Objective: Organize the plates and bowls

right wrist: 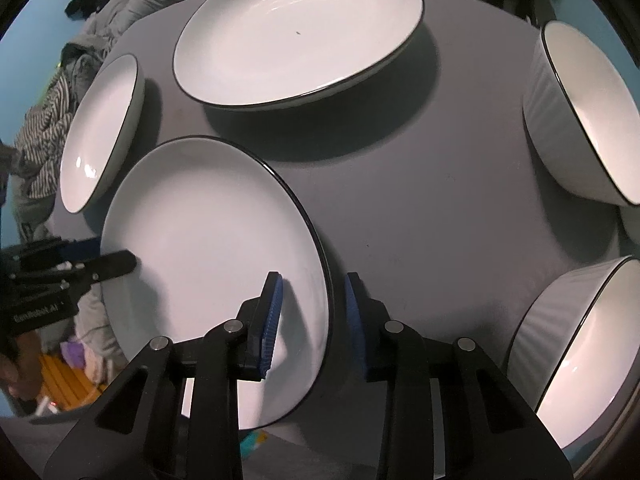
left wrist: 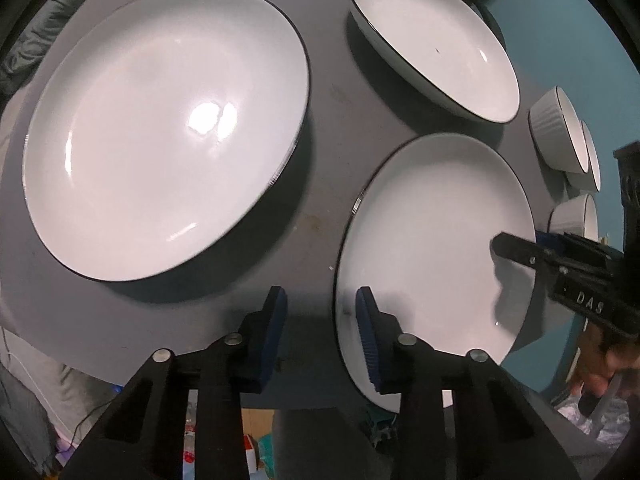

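- Teal walls and heaps of clothing are surrounding a grey tabletop [left wrist: 320,184] that is carrying white, dark-rimmed crockery.
- Sitting at the near edge of the tabletop is the near plate [left wrist: 432,248], partly overhanging it; both tools are working on this piece.
- Left tool [left wrist: 322,336] is straddling the plate's left rim, one blue pad over the white face and the other outside over the grey surface; its jaws are standing narrow, yet a gap is showing and the pads do not look to be pressing.
- Right tool [right wrist: 314,320] is straddling the opposite rim the same way, jaws narrow, one pad lying on the plate face and the other outside the rim; whether it is already clamping I cannot tell.
- Judging by this, the step in hand is a two-sided pickup of the near plate, probably for stacking onto a matching one.
- Next move is calling for both tools to be closing firmly on the thin rim, then lifting evenly so the plate is not tipping or slipping from the glossy glaze.
- Large plate [left wrist: 168,128] is lying flat to the left, shining under a lamp; a deep plate [left wrist: 436,40] is sitting beyond, with a tiny dark speck inside.
- Ribbed bowls [right wrist: 580,120] are waiting at the right side of the tabletop, well apart from the near plate.
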A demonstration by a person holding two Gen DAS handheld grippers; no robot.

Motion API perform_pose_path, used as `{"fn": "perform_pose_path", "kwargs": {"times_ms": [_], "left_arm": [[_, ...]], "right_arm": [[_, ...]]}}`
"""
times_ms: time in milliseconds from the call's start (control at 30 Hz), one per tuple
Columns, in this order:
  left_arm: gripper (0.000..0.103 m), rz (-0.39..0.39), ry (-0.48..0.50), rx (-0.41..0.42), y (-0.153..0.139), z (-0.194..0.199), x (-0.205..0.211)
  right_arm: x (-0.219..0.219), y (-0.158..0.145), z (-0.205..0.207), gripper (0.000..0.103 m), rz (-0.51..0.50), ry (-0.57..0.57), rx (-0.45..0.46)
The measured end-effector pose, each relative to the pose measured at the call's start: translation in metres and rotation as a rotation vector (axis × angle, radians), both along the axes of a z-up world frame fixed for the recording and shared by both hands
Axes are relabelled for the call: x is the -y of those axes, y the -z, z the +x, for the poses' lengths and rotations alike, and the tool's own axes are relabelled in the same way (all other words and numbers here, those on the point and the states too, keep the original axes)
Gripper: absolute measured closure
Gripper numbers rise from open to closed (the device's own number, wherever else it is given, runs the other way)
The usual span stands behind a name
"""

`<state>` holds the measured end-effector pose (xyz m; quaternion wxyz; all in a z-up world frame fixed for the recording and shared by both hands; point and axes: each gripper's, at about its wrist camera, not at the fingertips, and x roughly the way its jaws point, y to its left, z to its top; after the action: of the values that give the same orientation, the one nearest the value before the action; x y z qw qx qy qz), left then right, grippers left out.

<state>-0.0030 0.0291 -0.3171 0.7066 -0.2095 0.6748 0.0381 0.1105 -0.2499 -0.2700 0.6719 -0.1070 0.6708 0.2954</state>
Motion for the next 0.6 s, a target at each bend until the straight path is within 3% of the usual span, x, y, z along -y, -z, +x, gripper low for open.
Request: {"fn": "perform_pose_path", "kwargs": {"times_ms": [67, 200, 333, 600], "left_arm": [[0.069, -0.015, 0.012, -0.018, 0.004, 0.000, 0.001], [0.069, -0.022, 0.022, -0.021, 0.012, -0.002, 0.002], [0.085, -0.077, 0.030, -0.034, 0.020, 0.001, 0.005], [0.085, -0.064, 0.035, -0.057, 0.035, 0.006, 0.003]], "right_arm": [[-0.019, 0.005, 0.003, 0.071, 0.003, 0.012, -0.023], [-0.017, 0.005, 0.002, 0.073, -0.008, 0.000, -0.055], [-0.017, 0.008, -0.002, 0.080, 0.001, -0.017, -0.098], [-0.013, 0.010, 0.003, 0.084, 0.003, 0.000, -0.152]]}}
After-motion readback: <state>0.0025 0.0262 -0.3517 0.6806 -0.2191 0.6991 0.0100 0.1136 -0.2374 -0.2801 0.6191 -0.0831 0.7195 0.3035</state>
